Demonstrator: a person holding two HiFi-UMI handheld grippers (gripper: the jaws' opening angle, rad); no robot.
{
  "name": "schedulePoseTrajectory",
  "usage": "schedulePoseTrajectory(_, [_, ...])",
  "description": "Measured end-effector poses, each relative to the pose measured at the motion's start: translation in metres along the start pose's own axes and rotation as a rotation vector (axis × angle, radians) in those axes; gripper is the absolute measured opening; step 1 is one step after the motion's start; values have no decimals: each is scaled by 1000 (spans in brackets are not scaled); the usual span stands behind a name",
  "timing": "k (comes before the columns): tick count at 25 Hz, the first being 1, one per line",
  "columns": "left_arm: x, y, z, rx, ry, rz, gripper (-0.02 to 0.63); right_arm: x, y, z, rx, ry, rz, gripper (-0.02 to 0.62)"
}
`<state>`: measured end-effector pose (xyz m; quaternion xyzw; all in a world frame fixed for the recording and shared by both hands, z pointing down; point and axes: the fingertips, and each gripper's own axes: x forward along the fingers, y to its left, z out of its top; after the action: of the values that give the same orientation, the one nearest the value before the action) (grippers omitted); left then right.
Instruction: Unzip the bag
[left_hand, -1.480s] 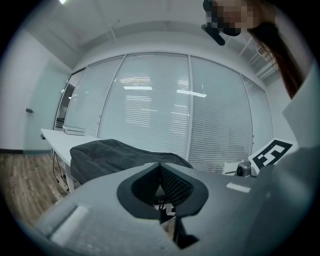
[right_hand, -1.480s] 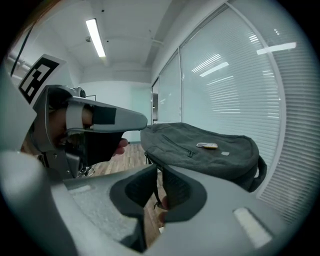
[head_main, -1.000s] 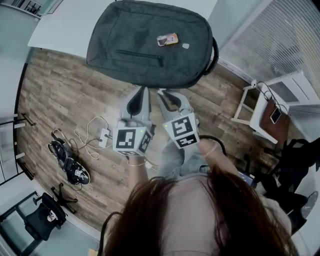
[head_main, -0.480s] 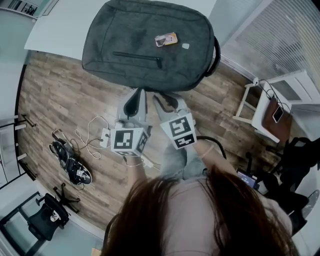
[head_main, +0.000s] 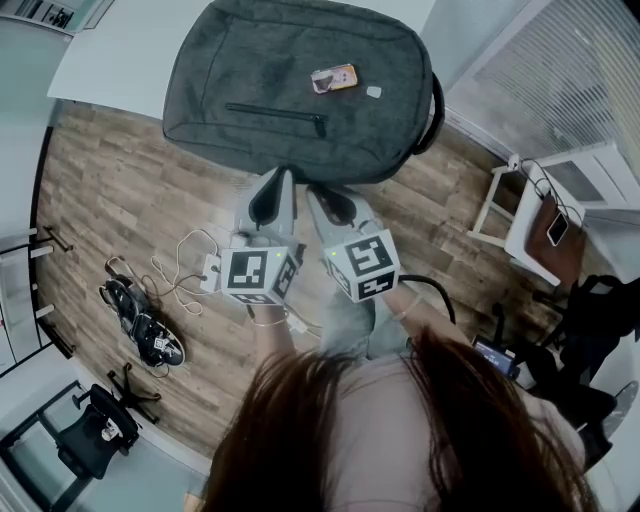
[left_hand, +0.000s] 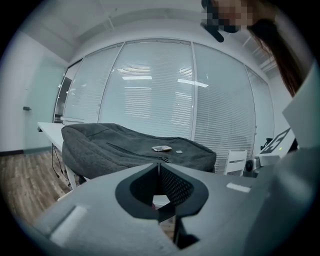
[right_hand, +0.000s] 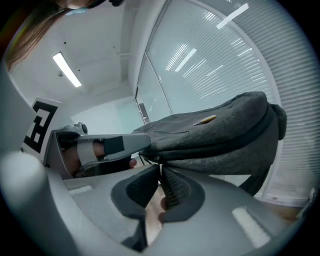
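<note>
A grey backpack (head_main: 300, 85) lies flat on a white table (head_main: 110, 50), front pocket zipper (head_main: 275, 112) closed, a small orange tag (head_main: 334, 78) on top. My left gripper (head_main: 286, 176) and right gripper (head_main: 312, 190) point side by side at the bag's near edge, just short of it. In the left gripper view the jaws (left_hand: 159, 165) are shut and empty, with the backpack (left_hand: 140, 150) ahead. The right gripper (right_hand: 160, 167) is also shut, its tips just below the bag's lower seam (right_hand: 200, 145); I see nothing held. The left gripper (right_hand: 100, 145) shows beside it.
Below the table is wood floor with a cable and power strip (head_main: 200, 270), dark shoes (head_main: 140, 325) and an office chair (head_main: 95, 430). A white stand holding a brown bag (head_main: 545, 225) is at the right. Blinds cover the window behind the table.
The right gripper has rolled a little, turning its marker cube. The left gripper has edged slightly lower. Both jaws stay shut near the bag's edge.
</note>
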<state>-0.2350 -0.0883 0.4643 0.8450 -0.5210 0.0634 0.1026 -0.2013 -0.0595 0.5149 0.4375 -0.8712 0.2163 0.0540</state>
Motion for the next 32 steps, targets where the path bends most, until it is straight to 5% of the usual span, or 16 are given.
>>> schedulePoseTrajectory(15, [12, 6, -17, -42, 122, 42, 9, -15, -1, -1, -222, 17, -100, 9])
schedulePoseTrajectory(32, [11, 8, -20, -95, 119, 66, 9, -33, -18, -2, -221, 36, -209, 8])
